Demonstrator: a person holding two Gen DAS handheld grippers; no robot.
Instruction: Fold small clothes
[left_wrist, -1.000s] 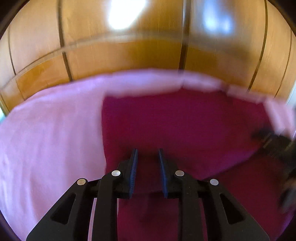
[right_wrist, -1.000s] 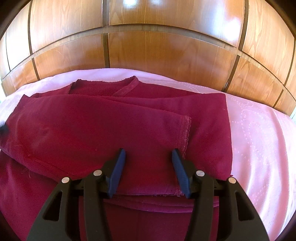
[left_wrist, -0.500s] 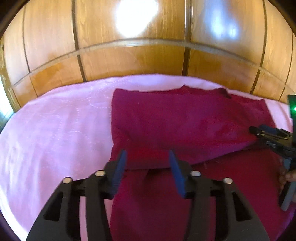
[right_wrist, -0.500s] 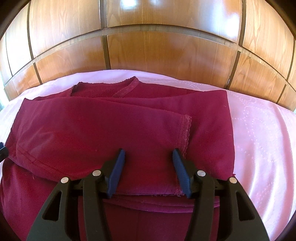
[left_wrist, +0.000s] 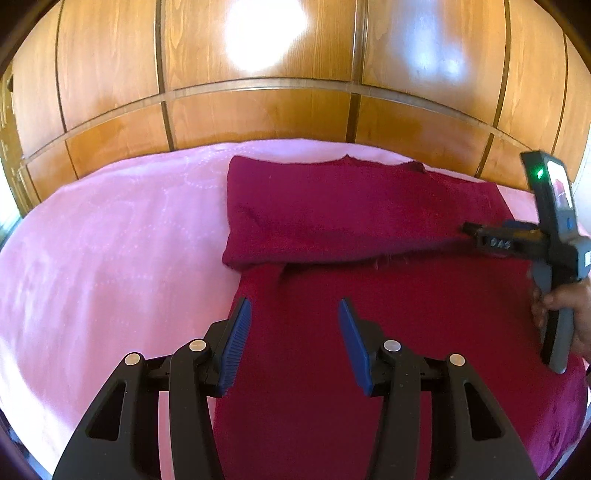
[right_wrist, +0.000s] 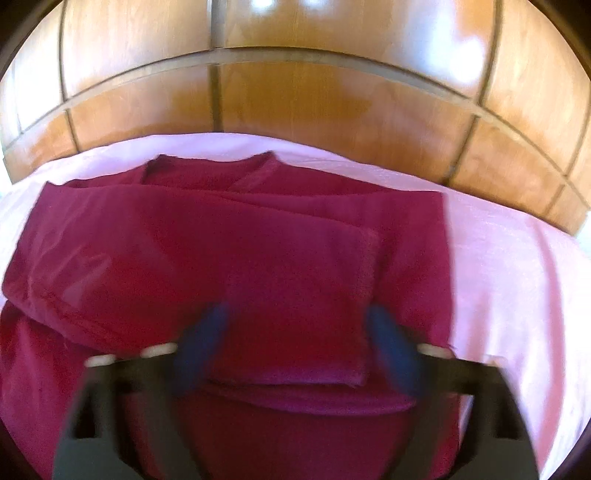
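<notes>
Your dark red knit garment (left_wrist: 369, 221) lies part-folded on the pink quilted bedspread (left_wrist: 110, 240).
Your left gripper (left_wrist: 291, 332) hangs apart and empty at its near left; your right gripper (right_wrist: 295, 343) has just been spreading, nothing clamped.

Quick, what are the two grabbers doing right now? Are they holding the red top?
Left gripper: open, holding nothing, above the red top.
Right gripper: open, jaws just spread wider, holding nothing.

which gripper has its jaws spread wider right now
The right gripper: its blue pads stand far apart over the folded sleeve of the maroon garment, having just opened. The left gripper is open too, but less wide.
</notes>
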